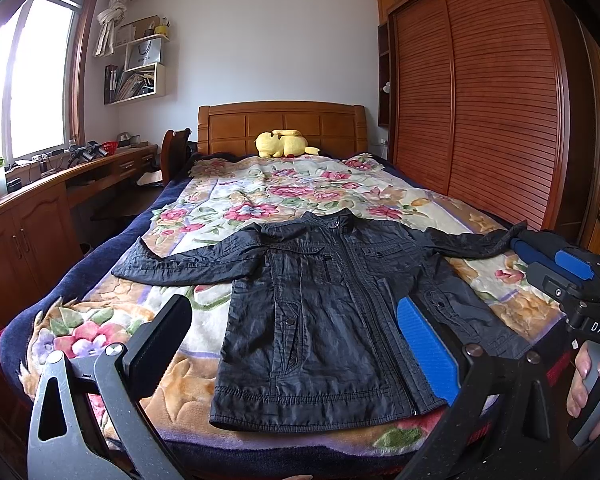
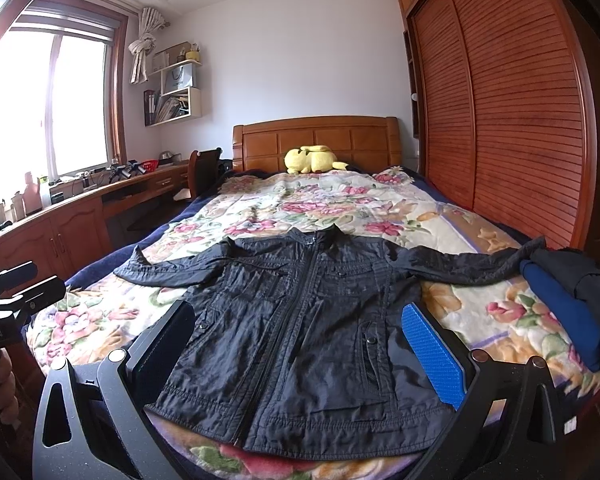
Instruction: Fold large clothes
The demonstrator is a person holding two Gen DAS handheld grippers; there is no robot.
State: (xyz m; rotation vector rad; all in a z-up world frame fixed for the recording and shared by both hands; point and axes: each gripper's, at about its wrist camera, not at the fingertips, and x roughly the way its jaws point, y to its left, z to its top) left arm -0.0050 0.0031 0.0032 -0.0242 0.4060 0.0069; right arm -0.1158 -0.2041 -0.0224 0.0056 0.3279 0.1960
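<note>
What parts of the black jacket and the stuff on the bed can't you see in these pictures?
- Jacket hem corner, left wrist view: covered by the left gripper's blue finger.
- Jacket sides, right wrist view: hidden behind the right gripper's fingers.
- Folded dark clothes at the bed's right edge: cut off by the frame, so what they are is unclear.
- Yellow plush toy: its face is too small to make out.

Hidden or cut off: jacket (image 1: pixel 320 312) hem corner behind blue pad; folded clothes (image 2: pixel 568 312) cropped by right edge; shelf (image 1: pixel 140 64) contents, possibly books, too small
</note>
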